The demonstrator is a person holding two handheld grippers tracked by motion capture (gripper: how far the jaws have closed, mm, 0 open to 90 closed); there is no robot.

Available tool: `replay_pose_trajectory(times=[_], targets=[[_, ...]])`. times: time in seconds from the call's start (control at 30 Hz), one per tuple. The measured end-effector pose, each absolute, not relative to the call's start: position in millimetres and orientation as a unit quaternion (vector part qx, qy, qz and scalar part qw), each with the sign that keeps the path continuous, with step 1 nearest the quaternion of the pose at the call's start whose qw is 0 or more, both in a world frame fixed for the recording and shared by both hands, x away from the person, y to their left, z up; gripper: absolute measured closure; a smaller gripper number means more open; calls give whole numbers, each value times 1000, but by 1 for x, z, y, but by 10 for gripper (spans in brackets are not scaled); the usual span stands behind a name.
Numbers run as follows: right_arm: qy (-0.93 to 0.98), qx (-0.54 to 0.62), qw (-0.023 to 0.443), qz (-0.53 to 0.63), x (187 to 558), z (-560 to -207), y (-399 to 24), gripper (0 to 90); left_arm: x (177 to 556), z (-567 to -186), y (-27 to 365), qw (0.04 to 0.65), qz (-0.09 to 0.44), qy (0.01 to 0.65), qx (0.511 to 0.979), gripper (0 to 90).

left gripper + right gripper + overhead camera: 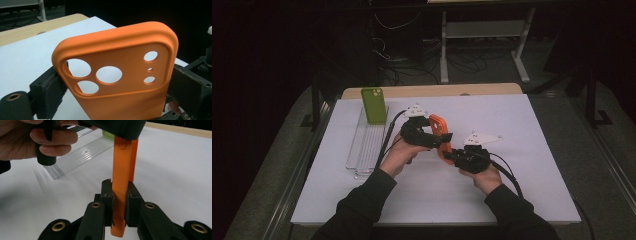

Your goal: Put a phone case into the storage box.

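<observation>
Both forearms come in low from the near edge, sleeves dark, wrists angled toward each other over the middle of the white table (537, 165). The left hand (399, 155) curls around its handle and tips the left claw (424, 131) inward and to the right; the right hand (487, 177) sits lower and points the right claw (451, 156) back toward the left.

Between them hangs the orange case (439, 135), off the table, held at both ends. In the left gripper view the case (117, 75) stands upright right in front of the camera, lens cut-outs facing it, with a black pad tight against each long edge: the left claw (117, 97) is clamped across the width. In the right gripper view the case (122, 182) runs edge-on straight up from the right claw (119, 202), whose jaws are clenched on its thin end, pads pressing both faces. Above, the left hand's fingers (53, 138) wrap the other handle.

Off to the left claw's outer side lies a clear tray (364, 142), and a green phone (374, 105) stands upright at its far end, well apart from the case. Nothing sits between the claws and the tray. Cables trail back from both grippers along the table.
</observation>
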State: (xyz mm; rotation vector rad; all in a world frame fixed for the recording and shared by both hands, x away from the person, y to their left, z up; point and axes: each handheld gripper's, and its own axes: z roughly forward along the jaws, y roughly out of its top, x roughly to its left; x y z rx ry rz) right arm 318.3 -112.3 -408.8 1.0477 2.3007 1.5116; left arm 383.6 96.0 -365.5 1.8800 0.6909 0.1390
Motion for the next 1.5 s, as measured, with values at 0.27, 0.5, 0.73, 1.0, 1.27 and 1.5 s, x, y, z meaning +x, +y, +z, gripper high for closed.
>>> replay_pose_trajectory(times=[0.27,0.5,0.73,1.0,1.27,1.5], targets=[[785,347,111,501,317,-410,-112,787,380,-365,94,540,59,286,789,127],[788,347,115,496,318,-410,-111,598,378,-361,95,536,81,280,792,138],[803,350,107,470,320,-410,-119,268,382,-355,106,531,94,297,788,139],[819,359,117,431,321,-417,-127,10,387,-336,123,519,124,302,790,138],[824,364,139,411,314,-420,-143,0,395,-312,136,513,155,308,786,138],[825,372,140,401,308,-427,-161,0,403,-293,156,503,188,321,780,138]])
